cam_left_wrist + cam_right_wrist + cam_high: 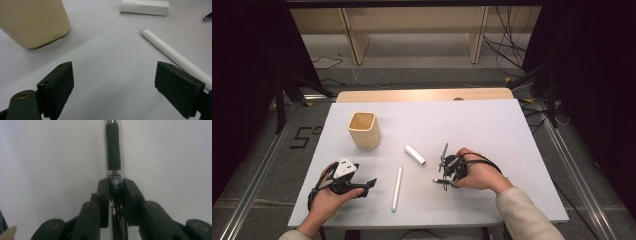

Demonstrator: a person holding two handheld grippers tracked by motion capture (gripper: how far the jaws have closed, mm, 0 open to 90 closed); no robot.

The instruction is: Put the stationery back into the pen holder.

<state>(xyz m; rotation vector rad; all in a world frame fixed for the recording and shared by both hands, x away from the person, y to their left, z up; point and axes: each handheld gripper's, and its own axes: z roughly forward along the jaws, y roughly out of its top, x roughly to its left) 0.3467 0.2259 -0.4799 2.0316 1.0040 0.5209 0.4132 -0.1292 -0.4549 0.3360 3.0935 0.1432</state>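
From above, the right gripper (446,170) sits low on the white table (492,130), clamped on a slim black-and-silver pen (443,156); the left gripper (362,186) rests apart, near a long white marker (397,188). Left gripper view: jaws wide, nothing between them, with a beige square cup (32,22) and a short white tube (144,7) beyond. Right gripper view: pads pinch the pen's barrel behind its rubber grip, a detail too small from above. Such a narrow hold could let it pivot or slip.

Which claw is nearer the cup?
Left. The left claw sits just below the cup, open; the right claw is off to the cup's right, shut on a pen.
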